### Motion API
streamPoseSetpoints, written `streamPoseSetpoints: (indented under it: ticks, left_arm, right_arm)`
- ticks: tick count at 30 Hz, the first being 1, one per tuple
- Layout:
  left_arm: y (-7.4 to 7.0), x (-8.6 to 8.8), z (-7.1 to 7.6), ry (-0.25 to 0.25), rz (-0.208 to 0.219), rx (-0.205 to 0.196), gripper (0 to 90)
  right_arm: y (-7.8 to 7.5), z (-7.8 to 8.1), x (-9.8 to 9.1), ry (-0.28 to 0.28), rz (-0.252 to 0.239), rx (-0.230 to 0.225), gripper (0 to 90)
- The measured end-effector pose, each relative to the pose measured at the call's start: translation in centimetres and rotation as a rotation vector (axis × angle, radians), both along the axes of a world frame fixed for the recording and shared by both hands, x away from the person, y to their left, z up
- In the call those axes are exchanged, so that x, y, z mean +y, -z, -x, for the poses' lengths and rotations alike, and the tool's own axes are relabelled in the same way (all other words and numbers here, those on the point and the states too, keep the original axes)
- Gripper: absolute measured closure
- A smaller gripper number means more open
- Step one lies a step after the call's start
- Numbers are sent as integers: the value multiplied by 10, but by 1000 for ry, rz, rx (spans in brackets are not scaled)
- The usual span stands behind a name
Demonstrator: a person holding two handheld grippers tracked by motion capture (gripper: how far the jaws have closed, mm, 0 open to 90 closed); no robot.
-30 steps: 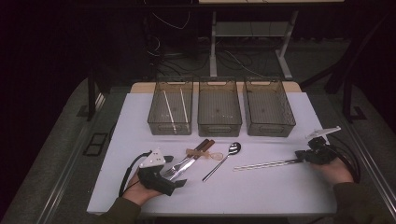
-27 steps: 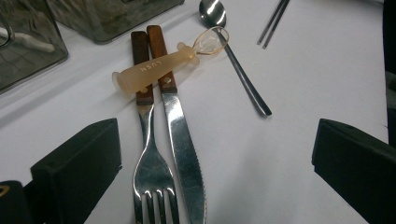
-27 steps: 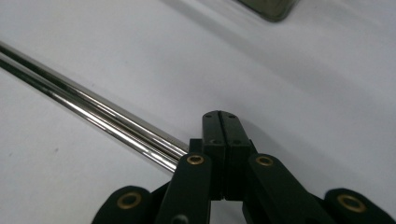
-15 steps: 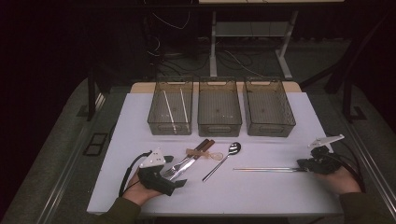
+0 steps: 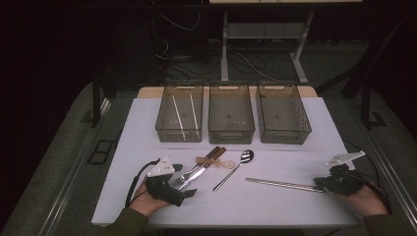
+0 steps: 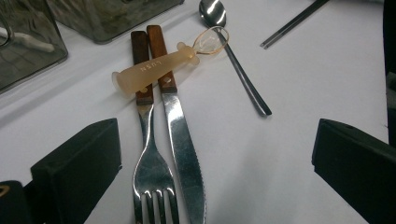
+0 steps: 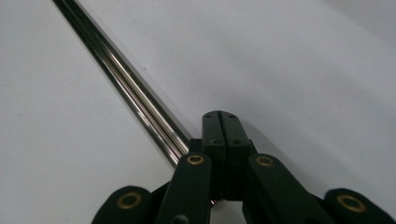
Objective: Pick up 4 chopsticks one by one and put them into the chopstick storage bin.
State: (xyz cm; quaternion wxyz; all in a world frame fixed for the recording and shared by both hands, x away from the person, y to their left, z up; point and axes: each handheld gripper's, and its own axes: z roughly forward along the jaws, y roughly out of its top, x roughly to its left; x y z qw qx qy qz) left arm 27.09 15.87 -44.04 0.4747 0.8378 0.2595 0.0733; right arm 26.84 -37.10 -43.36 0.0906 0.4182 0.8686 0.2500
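My right claw [image 5: 322, 184] sits with its jaws pressed flat together at the near end of the steel chopsticks [image 5: 285, 184] — the pair lies side by side on the white bench [image 5: 275, 206], running from the claw toward the metal spoon [image 5: 235, 168]. In the right gripper view the chopsticks [image 7: 126, 88] pass just beside the closed tips, not between them. My left claw [image 5: 183, 181] rests spread wide on the bench, its jaws either side of the fork [image 6: 149, 158] and knife [image 6: 180, 140], touching neither. A pale silicone spoon [image 6: 163, 65] lies across their wooden handles. Beyond the cutlery stand three clear bins — the leftmost bin [image 5: 179, 118] holds two white chopsticks [image 5: 183, 115].
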Motion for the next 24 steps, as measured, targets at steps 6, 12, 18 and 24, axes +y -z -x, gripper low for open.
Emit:
streamPoseSetpoints:
  ticks: [6,12,18,24]
  left_arm:
    - [0,0,0,-1,-2,-1,2]
    - [0,0,0,-2,-3,-1,2]
    - [0,0,-1,0,-1,-2,2]
    - [0,0,0,1,1,-3,2]
  right_arm:
    - [-13,-1,6,-28,-99,-63,805]
    - [-15,-6,47,-196,-207,-78,646]
    - [-13,-14,96,-346,-209,-74,565]
    - [-9,-25,131,-417,-187,-49,570]
